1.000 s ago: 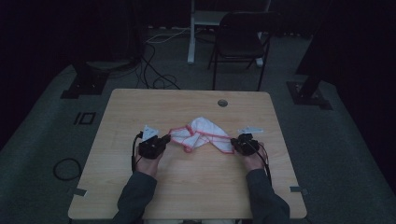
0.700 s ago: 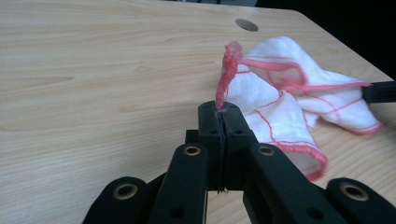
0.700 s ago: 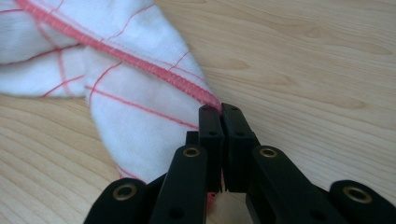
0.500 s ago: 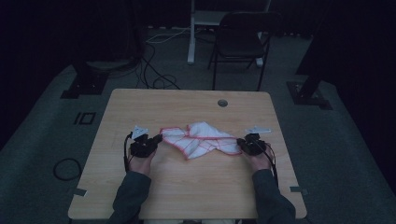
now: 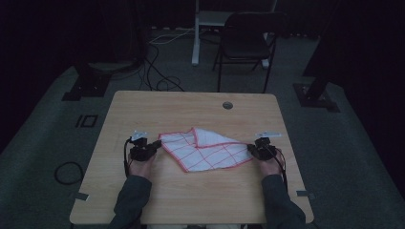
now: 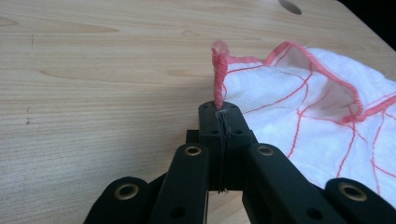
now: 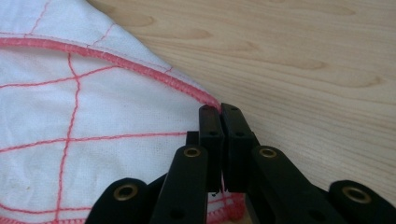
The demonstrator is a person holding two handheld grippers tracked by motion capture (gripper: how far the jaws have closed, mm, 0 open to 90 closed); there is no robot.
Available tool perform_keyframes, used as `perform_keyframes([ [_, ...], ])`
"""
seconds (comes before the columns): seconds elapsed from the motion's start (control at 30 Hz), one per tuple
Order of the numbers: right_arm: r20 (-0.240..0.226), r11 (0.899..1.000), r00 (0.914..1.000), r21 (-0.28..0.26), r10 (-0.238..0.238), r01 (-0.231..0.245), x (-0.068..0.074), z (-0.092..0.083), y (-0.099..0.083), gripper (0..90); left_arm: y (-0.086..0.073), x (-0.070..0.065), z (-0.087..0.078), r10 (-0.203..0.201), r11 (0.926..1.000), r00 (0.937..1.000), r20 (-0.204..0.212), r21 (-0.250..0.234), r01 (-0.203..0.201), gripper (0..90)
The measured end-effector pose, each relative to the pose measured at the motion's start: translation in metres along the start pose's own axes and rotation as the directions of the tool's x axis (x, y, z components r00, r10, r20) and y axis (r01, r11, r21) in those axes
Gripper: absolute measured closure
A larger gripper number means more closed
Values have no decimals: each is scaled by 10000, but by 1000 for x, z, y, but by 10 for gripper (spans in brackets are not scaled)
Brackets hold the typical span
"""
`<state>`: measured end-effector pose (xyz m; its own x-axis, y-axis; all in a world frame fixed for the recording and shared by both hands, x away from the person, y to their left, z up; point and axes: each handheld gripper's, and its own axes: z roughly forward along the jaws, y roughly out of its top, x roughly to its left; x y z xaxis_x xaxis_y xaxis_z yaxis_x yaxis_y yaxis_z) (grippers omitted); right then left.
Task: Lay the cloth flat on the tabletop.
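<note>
White cloth [image 5: 206, 150] with red grid lines and a red hem is lying pretty much flat on the wooden table [image 5: 191, 109], a bit toward the person's side of the middle, with one fold sticking up along its far edge. Left tool [image 5: 154, 146] is sitting at the cloth's 9 o'clock, jaws pinching a corner so the red hem is poking up between them. Right tool [image 5: 252, 150] is at 3 o'clock, jaws squeezed together on the opposite corner. Black chair [image 5: 248, 36] is standing past the table at 12 o'clock.
</note>
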<state>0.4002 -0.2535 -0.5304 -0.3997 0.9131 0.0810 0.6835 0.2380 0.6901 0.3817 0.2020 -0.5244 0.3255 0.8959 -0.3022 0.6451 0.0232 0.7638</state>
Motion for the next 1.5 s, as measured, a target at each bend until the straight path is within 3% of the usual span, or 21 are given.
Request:
perform_keyframes([
  [0.17, 283, 9998, 9994, 1, -200, 200, 3, 0, 1, 890, -3, 5, 7, -213, 9994, 9997, -106, 258, 216, 900],
  [0.23, 385, 9986, 9979, 107, -514, 510, 6, 1, 1, 875, -3, 6, 9, -172, 9988, 9998, 82, 454, 168, 893],
  [0.33, 594, 9949, 9934, -173, -979, 991, 11, -1, 1, 761, -2, 6, 7, 0, 9994, 9999, 125, 346, -4, 785],
  [0.47, 469, 9898, 9904, -537, -1298, 1323, 16, -4, 5, 685, -1, 5, 0, -13, 9999, 9999, 148, 137, 11, 748],
  [0.77, 32, 9755, 9793, -870, -2024, 2019, 35, 3, 17, 654, -5, -19, -1, 656, 9975, 9957, 654, 210, -671, 740],
  [0.97, -37, 9642, 9681, -913, -2505, 2492, 51, 10, 25, 618, -10, -38, 4, 1256, 9906, 9849, 1188, 391, -1310, 734],
  [1.27, 87, 9427, 9447, -631, -3279, 3277, 68, 23, 32, 583, -20, -62, 11, 1779, 9795, 9685, 1740, 636, -1913, 733],
  [1.33, 131, 9344, 9358, -524, -3522, 3524, 72, 26, 33, 568, -23, -68, 13, 1937, 9755, 9636, 1842, 683, -2091, 733],
  [1.37, 131, 9344, 9358, -524, -3522, 3524, 72, 26, 33, 568, -23, -68, 13, 1937, 9755, 9636, 1842, 683, -2091, 733],
  [1.4, 167, 9290, 9304, -497, -3663, 3666, 74, 27, 34, 563, -26, -73, 15, 2080, 9709, 9586, 1944, 779, -2265, 733],
  [1.47, 193, 9118, 9128, -423, -4080, 4085, 80, 30, 36, 551, -29, -78, 18, 2207, 9662, 9550, 1980, 895, -2418, 734],
  [1.5, 197, 9075, 9081, -336, -4184, 4188, 83, 31, 37, 545, -31, -80, 20, 2225, 9649, 9539, 2016, 945, -2451, 736],
])
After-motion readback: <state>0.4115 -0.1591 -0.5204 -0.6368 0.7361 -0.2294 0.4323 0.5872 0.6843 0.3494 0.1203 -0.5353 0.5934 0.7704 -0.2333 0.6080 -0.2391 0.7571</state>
